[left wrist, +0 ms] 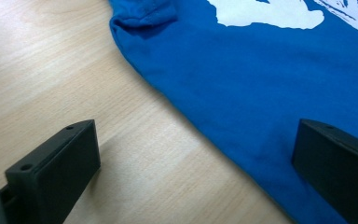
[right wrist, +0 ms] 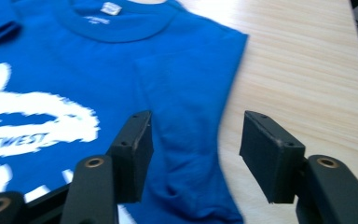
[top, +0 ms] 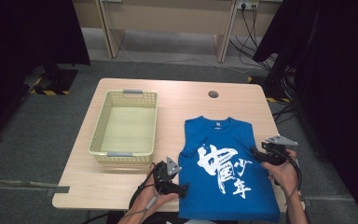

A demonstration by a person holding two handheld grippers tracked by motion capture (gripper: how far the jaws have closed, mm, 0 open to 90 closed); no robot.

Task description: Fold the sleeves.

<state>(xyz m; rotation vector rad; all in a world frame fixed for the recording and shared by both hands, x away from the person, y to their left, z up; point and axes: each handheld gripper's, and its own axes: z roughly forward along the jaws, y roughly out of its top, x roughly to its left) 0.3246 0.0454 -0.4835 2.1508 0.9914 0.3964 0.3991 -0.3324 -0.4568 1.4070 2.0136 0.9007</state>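
Soft, light, floppy blue shirt (top: 228, 172): best pinched at side hems, nine and three o'clock, left gripper (left wrist: 191, 172) and right gripper (right wrist: 193, 149) both spread, holding nothing.

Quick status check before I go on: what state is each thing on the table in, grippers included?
Blue T-shirt: lying flat, front up, sleeves folded in, bottom hem hanging over the table's near edge.
Basket: upright, empty, apart from the shirt.
Left gripper: open, jaws straddling the shirt's left edge, not gripping.
Right gripper: open, jaws astride the shirt's right edge, nothing pinched.
Table: bare wood around shirt and basket.
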